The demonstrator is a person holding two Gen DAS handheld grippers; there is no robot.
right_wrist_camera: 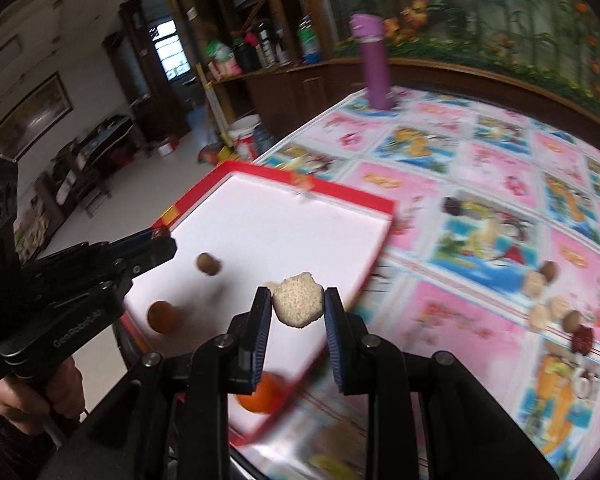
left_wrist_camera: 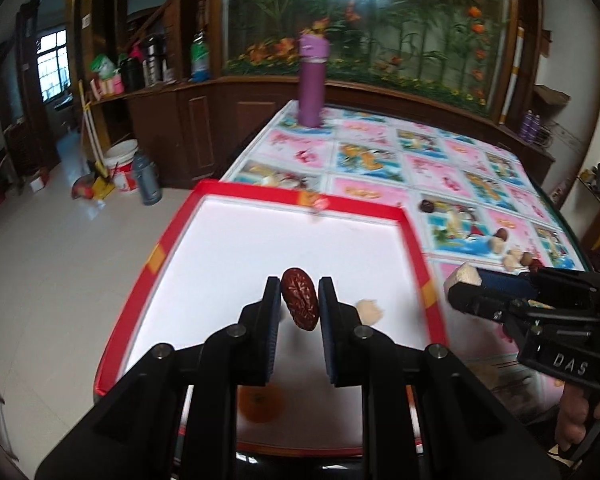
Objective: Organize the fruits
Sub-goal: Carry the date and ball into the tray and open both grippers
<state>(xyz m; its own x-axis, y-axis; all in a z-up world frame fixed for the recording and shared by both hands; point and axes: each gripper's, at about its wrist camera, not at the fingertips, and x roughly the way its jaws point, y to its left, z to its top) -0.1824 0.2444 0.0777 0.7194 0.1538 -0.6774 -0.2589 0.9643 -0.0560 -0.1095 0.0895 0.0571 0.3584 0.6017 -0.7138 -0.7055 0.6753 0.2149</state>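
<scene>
My left gripper (left_wrist_camera: pixel 299 294) is shut on a wrinkled dark red date (left_wrist_camera: pixel 299 304), held over the white tray with a red rim (left_wrist_camera: pixel 240 188). At the tray's right edge, my right gripper (right_wrist_camera: pixel 298 300) is shut on a pale, grainy cake block (right_wrist_camera: pixel 298 306); the left wrist view shows this gripper (left_wrist_camera: pixel 460 292) too. The tray (right_wrist_camera: pixel 340 189) holds a brown round fruit (right_wrist_camera: pixel 209 264), a brownish fruit (right_wrist_camera: pixel 163 316), an orange (right_wrist_camera: pixel 262 394) and a pale piece (left_wrist_camera: pixel 370 312). Several loose fruits and pale pieces (right_wrist_camera: pixel 548 296) lie on the patterned tablecloth to the right.
A tall purple bottle (left_wrist_camera: pixel 312 80) stands at the table's far edge. One dark fruit (right_wrist_camera: pixel 454 205) lies alone past the tray's right corner. The tray overhangs the table's left edge above a pale tiled floor. A person's hand (right_wrist_camera: pixel 28 396) holds the left gripper's handle.
</scene>
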